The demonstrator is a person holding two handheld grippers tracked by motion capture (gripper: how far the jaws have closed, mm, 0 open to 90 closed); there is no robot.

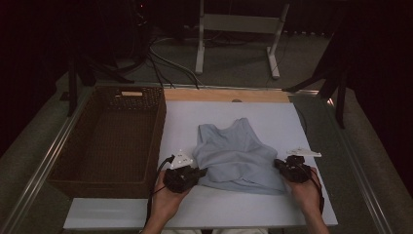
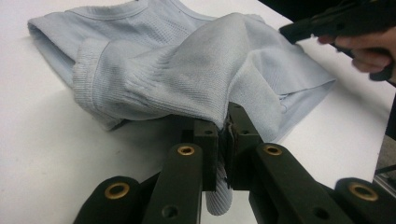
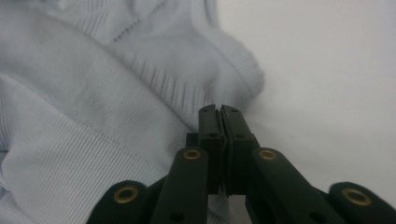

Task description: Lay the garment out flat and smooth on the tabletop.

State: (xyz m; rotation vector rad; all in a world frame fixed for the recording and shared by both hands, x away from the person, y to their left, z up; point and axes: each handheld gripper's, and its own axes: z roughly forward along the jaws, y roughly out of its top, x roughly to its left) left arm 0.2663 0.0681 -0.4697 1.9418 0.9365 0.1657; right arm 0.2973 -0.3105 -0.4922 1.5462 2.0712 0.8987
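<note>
In the left gripper view, the fold of the pale blue garment (image 2: pixel 187 79) pinched by the left tongs (image 2: pixel 223 135) disappears between the jaws, so how deep the cloth runs cannot be told. The right tongs (image 2: pixel 336 25) at the upper right of that frame are cut off by the edge.

In the right gripper view, the garment (image 3: pixel 93 93) is blurred up close and runs off the left and top edges; whether any cloth sits between the closed jaws of the right tongs (image 3: pixel 219 114) cannot be told.

In the high view, the forearms are cut by the bottom edge, and the room beyond the surface (image 1: pixel 272 117) is too dark to read.
</note>
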